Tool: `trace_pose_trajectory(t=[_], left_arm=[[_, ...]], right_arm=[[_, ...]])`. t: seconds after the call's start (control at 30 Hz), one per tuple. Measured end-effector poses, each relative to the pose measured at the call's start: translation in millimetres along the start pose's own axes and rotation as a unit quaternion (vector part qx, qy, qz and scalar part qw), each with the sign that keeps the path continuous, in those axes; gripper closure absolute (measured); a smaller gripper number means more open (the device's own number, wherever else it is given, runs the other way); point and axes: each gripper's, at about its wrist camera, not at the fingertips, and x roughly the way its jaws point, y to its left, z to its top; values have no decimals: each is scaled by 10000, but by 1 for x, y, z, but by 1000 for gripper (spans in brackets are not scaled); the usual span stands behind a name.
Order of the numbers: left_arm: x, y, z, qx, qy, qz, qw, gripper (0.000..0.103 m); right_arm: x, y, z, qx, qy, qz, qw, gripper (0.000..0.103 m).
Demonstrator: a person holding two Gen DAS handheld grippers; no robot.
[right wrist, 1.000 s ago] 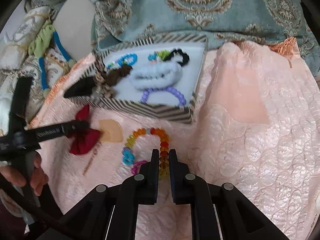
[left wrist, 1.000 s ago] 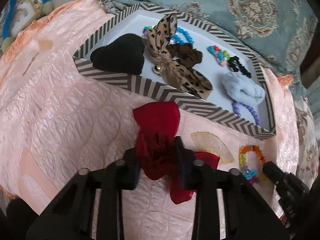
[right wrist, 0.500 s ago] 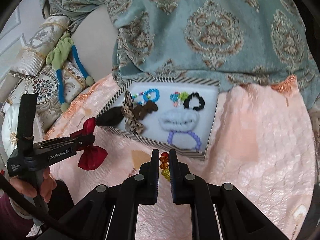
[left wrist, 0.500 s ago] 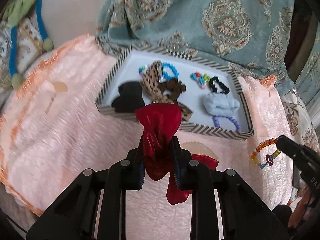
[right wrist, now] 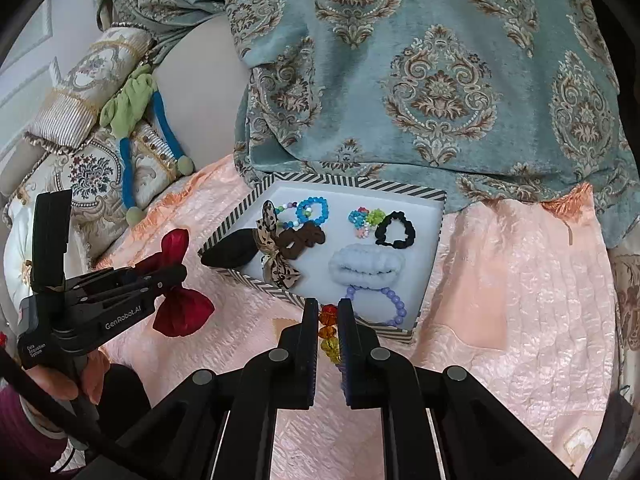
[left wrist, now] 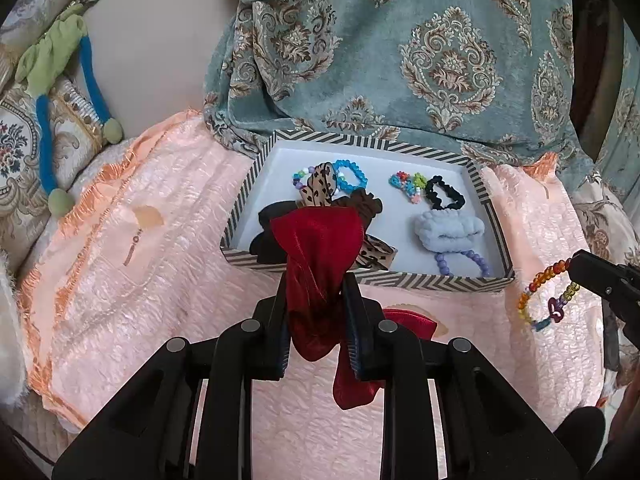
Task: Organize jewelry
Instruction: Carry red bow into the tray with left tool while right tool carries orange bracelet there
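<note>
Left gripper [left wrist: 316, 300] is clamped on the red bow [left wrist: 320, 248], pinching only its gathered middle; both loops hang free above the pink bedspread [left wrist: 140, 280], just short of the near wall of the striped tray [left wrist: 424, 280]. Right gripper [right wrist: 329, 320] is closed tight on the rainbow bead bracelet [left wrist: 548, 296], gripping a few beads while the rest of the loop dangles below, off the tray's near right corner. Risks, as judged: the bow's slick fabric could slide out of the pads during carry, since the hold is on a soft bunch. The hanging tail could snag the tray wall or drag the leopard bow [left wrist: 324, 188] and black pad [left wrist: 272, 236] lying at the near left of the tray. The bracelet's round beads may roll out of the narrow pinch, or the swinging loop could catch the tray rim. The tray is already crowded, so a drop could land on the blue scrunchie [left wrist: 448, 232] or purple bracelet [left wrist: 464, 260] and tangle. Writing: in the right wrist view the left gripper's body reads "GenRobot.AI"; a smaller label appears to read "Data Acquisition System", partly unclear.
</note>
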Motion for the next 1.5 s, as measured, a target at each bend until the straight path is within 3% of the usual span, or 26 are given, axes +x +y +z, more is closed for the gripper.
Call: trace_pose_trajectory(t=[0.63, 1.0, 1.3, 1.5], left_arm=[[29, 16, 13, -61, 119, 165, 9998, 81], [59, 40, 70, -360, 119, 151, 9992, 81], [124, 47, 129, -632, 269, 213, 9974, 81], [177, 45, 151, -654, 481, 397, 9959, 81]], right_arm=[[31, 10, 15, -100, 193, 146, 9997, 94], [77, 16, 58, -111, 246, 328, 9991, 94], [146, 14, 88, -138, 552, 426, 9975, 94], [192, -12, 94, -49, 870, 132, 9961, 94]])
